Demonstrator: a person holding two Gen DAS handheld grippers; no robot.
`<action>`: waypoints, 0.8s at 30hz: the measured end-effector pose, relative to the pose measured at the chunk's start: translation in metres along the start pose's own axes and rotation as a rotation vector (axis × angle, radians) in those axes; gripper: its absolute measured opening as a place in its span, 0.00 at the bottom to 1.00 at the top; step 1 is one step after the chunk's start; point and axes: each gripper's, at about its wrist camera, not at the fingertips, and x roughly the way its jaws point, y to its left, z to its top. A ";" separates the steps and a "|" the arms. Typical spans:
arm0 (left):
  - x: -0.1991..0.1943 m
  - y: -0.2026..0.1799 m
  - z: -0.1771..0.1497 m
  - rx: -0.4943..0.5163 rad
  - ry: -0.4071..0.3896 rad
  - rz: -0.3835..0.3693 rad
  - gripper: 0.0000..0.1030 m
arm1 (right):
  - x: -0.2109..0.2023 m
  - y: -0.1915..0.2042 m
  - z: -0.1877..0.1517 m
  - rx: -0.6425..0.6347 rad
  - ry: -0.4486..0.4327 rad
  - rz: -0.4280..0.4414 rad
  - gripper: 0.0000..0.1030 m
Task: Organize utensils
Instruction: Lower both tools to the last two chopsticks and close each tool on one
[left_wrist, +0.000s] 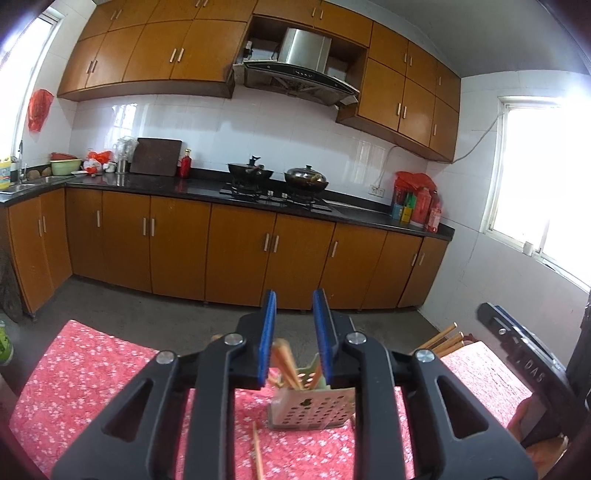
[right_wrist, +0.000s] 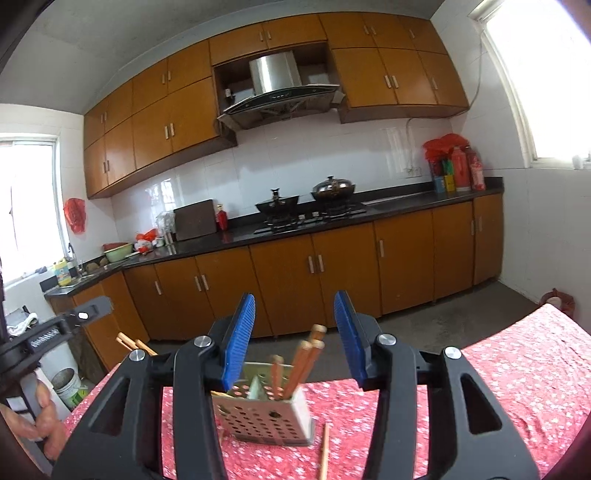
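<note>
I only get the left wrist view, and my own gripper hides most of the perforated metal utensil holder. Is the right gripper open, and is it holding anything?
Observer: It is open. The right gripper has its blue pads apart with nothing between them.
Operator: Where do the chopsticks sit in the holder?
Observer: In the right wrist view, the wooden chopsticks stand to the right of the divider inside the perforated metal utensil holder.

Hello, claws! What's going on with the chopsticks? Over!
Left claw open, empty. Right claw open, empty. Chopsticks standing in holder; one loose chopstick on tablecloth. Nothing blocking.
</note>
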 end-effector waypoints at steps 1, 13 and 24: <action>-0.005 0.003 -0.002 0.004 -0.001 0.009 0.25 | -0.005 -0.005 -0.002 0.003 0.005 -0.011 0.45; -0.018 0.066 -0.122 0.068 0.250 0.195 0.39 | 0.010 -0.063 -0.128 0.068 0.456 -0.086 0.45; 0.006 0.060 -0.199 0.021 0.478 0.094 0.39 | 0.036 -0.012 -0.203 -0.054 0.689 -0.003 0.18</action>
